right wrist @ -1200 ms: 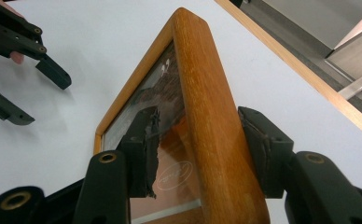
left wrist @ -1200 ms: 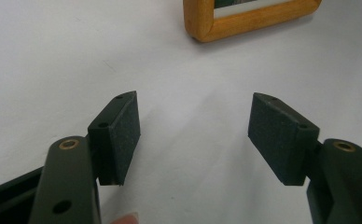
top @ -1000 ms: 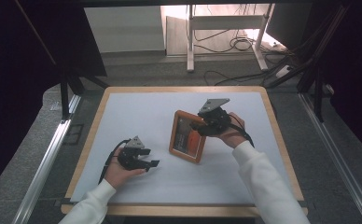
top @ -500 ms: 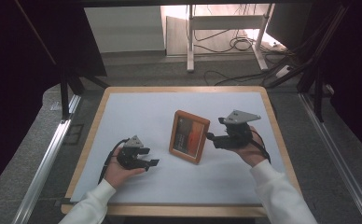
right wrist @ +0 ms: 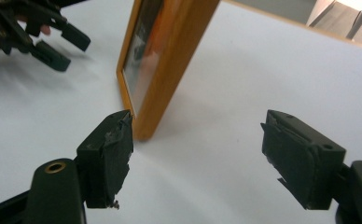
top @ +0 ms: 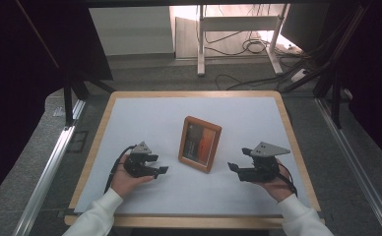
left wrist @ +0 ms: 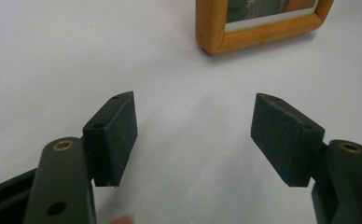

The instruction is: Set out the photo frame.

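A wooden picture frame [top: 200,144] stands upright near the middle of the white table, free of both grippers. My left gripper [top: 158,164] rests to its left, open, its jaws pointing right toward the frame. In the left gripper view the jaws [left wrist: 195,130] hold nothing, and the frame's lower corner [left wrist: 258,32] lies ahead. My right gripper [top: 238,160] sits to the frame's right, open; its jaws have just been opening and nothing is between them. The right gripper view has the frame's edge [right wrist: 170,56] just beyond the left pad [right wrist: 109,154], and the left gripper [right wrist: 67,49] farther off.
The table has a wooden rim [top: 194,94] all round. Metal rails [top: 46,172] run along both sides on the grey floor. White desk legs [top: 200,39] and cables stand beyond the far edge.
My right gripper has let go of the frame's top edge and moved right and toward the near edge. The frame stays standing. The left gripper has not moved.
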Demonstrator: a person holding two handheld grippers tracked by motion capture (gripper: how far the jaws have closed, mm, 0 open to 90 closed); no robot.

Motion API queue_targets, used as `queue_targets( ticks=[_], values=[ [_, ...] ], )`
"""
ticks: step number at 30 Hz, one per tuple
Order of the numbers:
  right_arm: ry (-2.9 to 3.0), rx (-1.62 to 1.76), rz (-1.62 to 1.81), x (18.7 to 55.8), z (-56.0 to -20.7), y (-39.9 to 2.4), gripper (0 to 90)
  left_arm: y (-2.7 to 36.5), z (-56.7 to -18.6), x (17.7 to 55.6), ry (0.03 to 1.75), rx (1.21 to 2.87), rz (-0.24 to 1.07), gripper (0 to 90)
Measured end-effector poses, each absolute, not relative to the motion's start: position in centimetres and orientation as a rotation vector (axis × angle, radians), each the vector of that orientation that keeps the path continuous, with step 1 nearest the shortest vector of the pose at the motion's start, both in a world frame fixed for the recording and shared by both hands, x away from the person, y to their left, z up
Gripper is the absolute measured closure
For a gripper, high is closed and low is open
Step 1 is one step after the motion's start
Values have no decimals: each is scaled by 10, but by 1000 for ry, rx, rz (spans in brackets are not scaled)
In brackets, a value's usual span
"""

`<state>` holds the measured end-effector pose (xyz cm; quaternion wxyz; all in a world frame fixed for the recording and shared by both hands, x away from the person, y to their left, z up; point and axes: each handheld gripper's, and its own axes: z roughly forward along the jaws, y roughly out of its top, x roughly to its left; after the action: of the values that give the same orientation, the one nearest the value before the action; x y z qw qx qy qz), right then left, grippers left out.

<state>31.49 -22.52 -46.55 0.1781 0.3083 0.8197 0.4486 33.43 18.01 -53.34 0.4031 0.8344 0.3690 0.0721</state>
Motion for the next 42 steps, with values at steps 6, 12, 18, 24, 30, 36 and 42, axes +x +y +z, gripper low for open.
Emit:
queue_targets(
  ticks=[6, 12, 18, 24, 30, 36, 42],
  values=[
    [2334, 898, 1255, 314, -481, -230, 246, 174, -533, 344, 940, 2088, 165, 306],
    [2356, 890, 1205, 314, -490, -230, 237, 172, -532, 357, 954, 2087, 181, 302],
    [2345, 890, 1208, 312, -489, -232, 232, 173, -532, 369, 998, 2079, 226, 331],
    [2345, 876, 1186, 309, -489, -232, 231, 161, -533, 387, 987, 2088, 199, 529],
    [2355, 857, 1155, 307, -492, -232, 230, 145, -531, 401, 953, 2100, 214, 789],
    [2355, 853, 1129, 307, -492, -233, 230, 137, -532, 402, 922, 2122, 208, 848],
    [2354, 857, 1109, 308, -494, -233, 230, 135, -530, 399, 905, 2111, 180, 853]
  ],
)
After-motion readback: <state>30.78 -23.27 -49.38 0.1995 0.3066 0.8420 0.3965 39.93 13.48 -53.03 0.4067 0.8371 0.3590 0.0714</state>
